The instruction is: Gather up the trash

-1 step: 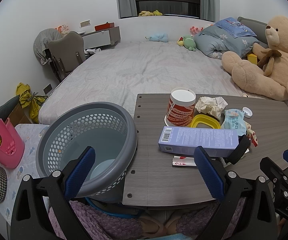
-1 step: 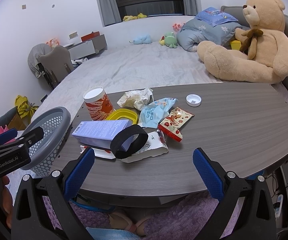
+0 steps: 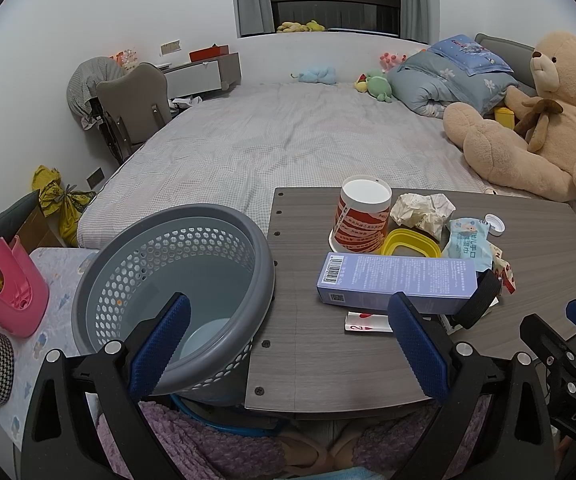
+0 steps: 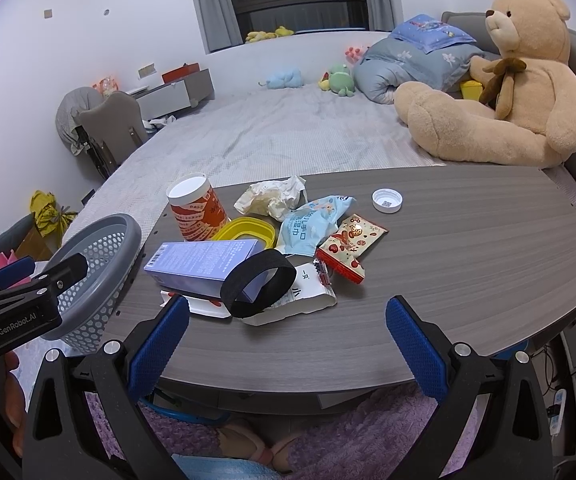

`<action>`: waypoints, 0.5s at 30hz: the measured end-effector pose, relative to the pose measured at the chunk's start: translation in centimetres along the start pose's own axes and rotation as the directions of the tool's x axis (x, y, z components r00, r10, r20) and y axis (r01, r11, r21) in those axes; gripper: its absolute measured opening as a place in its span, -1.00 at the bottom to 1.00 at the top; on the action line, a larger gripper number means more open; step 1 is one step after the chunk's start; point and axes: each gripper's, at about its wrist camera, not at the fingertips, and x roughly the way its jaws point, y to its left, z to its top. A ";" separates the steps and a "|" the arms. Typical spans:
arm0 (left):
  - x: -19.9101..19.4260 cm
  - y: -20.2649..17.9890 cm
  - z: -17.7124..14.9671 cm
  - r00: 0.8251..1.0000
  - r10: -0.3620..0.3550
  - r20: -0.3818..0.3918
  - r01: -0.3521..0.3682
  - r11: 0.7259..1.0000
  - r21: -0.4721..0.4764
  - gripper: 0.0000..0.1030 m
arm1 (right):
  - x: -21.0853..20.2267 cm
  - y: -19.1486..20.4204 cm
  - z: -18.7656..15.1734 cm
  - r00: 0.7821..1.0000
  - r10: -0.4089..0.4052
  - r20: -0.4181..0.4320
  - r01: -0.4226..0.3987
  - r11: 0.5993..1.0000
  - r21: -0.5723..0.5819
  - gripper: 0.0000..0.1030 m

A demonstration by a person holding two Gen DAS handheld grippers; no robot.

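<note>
A pile of trash lies on the grey wooden table [image 4: 467, 280]: a purple box [image 4: 204, 264], a black band [image 4: 258, 288], a red-and-white cup [image 4: 198, 208], a yellow lid [image 4: 248, 232], crumpled paper [image 4: 274, 196], a blue wipes packet [image 4: 311, 224], a red snack wrapper [image 4: 347, 246], a white packet [image 4: 307, 300] and a white cap [image 4: 386, 200]. A grey perforated basket [image 3: 168, 280] stands at the table's left edge. My left gripper [image 3: 288, 344] is open and empty, near the basket rim and table corner. My right gripper [image 4: 286, 348] is open and empty before the pile.
A bed [image 3: 288, 140] lies behind the table with a big teddy bear [image 4: 507, 80], a folded duvet and soft toys. A chair [image 3: 136, 108] stands at the left. A pink plastic stool [image 3: 8, 284] sits left of the basket. A purple rug lies under the table.
</note>
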 end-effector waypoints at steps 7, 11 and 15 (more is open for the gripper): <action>0.0 0.0 0.0 1.000 -0.001 -0.001 0.001 1.000 0.001 0.84 | -0.1 0.1 0.0 1.000 0.001 0.000 -0.001 1.000 0.001 0.88; -0.1 0.3 -0.2 1.000 -0.002 -0.003 0.002 1.000 0.000 0.84 | -0.1 0.0 0.0 1.000 0.001 0.000 -0.001 1.000 0.000 0.88; -0.1 0.4 -0.2 1.000 -0.003 -0.004 0.003 1.000 0.001 0.84 | -0.1 0.0 0.0 1.000 0.001 0.001 -0.001 1.000 0.001 0.88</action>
